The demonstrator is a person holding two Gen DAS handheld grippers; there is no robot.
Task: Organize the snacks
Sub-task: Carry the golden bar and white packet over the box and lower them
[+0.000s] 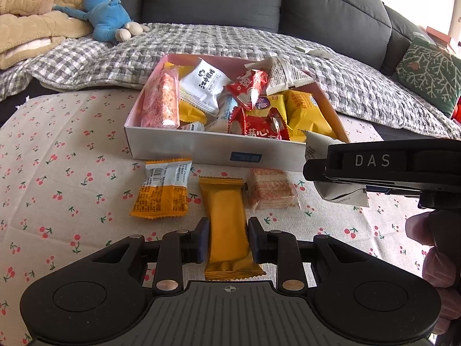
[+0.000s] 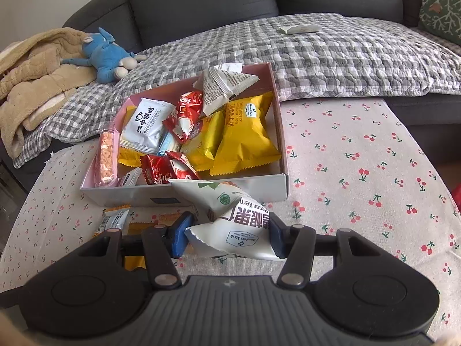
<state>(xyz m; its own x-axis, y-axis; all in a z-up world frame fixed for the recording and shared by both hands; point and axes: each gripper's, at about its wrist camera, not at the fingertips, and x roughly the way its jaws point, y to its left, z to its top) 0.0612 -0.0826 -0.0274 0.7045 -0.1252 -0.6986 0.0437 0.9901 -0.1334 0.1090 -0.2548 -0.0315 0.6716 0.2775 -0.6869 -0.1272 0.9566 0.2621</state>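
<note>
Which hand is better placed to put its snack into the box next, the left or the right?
Probably the right. Its claw holds the white packet off the tablecloth, just before the box. The left claw grips the yellow bar, which seems to lie on the cloth, farther from the box.

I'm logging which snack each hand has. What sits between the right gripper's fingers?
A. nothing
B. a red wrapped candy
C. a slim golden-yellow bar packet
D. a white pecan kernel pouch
D: in the right wrist view, the right gripper pinches the white pecan kernel pouch between its blue pads.
</note>
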